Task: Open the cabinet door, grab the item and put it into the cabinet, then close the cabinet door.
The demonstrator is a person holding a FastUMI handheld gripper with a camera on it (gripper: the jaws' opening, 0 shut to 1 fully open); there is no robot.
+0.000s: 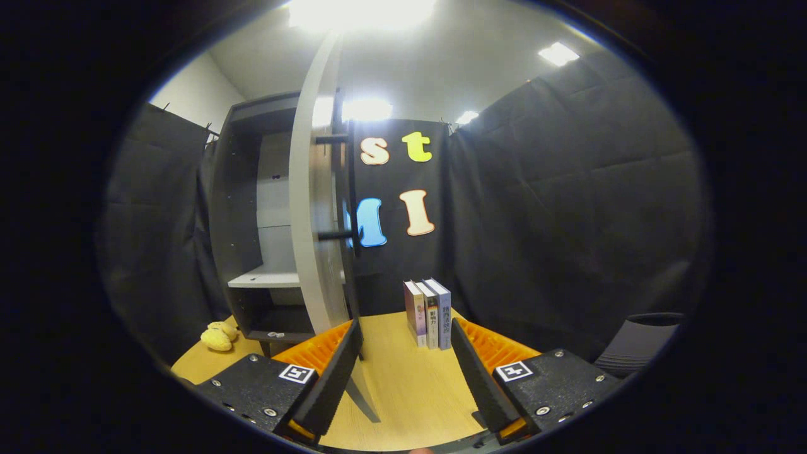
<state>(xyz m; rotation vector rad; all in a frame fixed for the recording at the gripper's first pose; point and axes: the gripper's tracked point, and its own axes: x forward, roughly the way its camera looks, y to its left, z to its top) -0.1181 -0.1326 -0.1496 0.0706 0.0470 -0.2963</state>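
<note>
A dark cabinet (243,221) stands on the wooden table (403,384), ahead and to the left of my fingers. Its pale door (312,239) is swung open, edge-on toward me, with a black bar handle (350,189) on its right face. A light shelf (265,277) shows inside. Three upright books (429,312) stand together on the table just beyond my fingers, slightly right of the gap's middle. My gripper (403,334) is open with nothing between its fingers; the door's lower edge sits just by the left finger.
A yellow plush toy (219,336) lies on the table left of the cabinet's base. A dark ribbed object (640,343) sits at the far right. Black cloth walls close in the booth behind and to both sides.
</note>
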